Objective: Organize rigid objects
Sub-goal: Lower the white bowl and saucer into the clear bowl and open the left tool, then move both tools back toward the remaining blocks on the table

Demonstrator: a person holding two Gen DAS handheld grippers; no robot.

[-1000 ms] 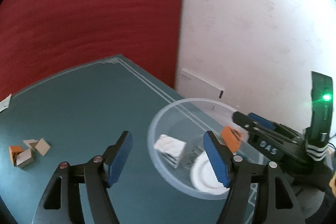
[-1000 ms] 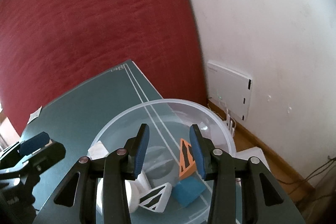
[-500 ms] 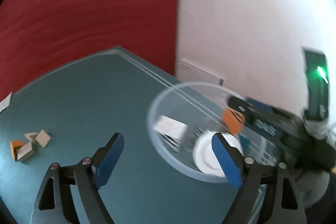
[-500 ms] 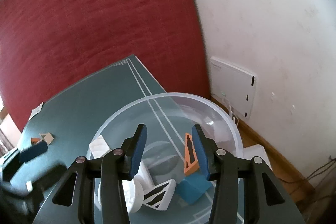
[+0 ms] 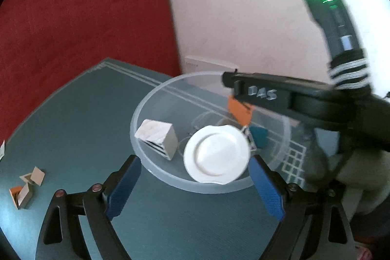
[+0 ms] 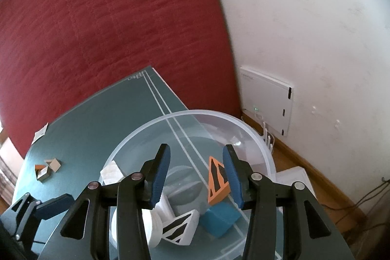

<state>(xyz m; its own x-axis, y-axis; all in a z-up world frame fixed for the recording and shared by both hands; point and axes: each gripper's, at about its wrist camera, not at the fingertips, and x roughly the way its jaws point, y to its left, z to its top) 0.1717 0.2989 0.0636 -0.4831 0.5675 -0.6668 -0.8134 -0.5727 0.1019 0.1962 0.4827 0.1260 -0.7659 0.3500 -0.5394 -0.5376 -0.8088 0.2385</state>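
Left wrist view: your left tongs [image 5: 192,189] were opening, empty, before the clear bowl [image 5: 146,162] on the bench [image 5: 80,118], which held a white plate [image 5: 215,154].

Right wrist view: your right tongs [image 6: 195,174] stood apart, empty, above the bowl's orange wedge [image 6: 215,180] and blue block [image 6: 219,219].

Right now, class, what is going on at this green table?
A person with a gripper in each hand is sorting small blocks into a clear plastic bowl. The bowl already holds an orange striped wedge, a blue block, a white round lid and white striped pieces. The right gripper hovers empty over it. The left gripper is opening, nothing between its jaws. A few small tan and orange pieces remain on the table.
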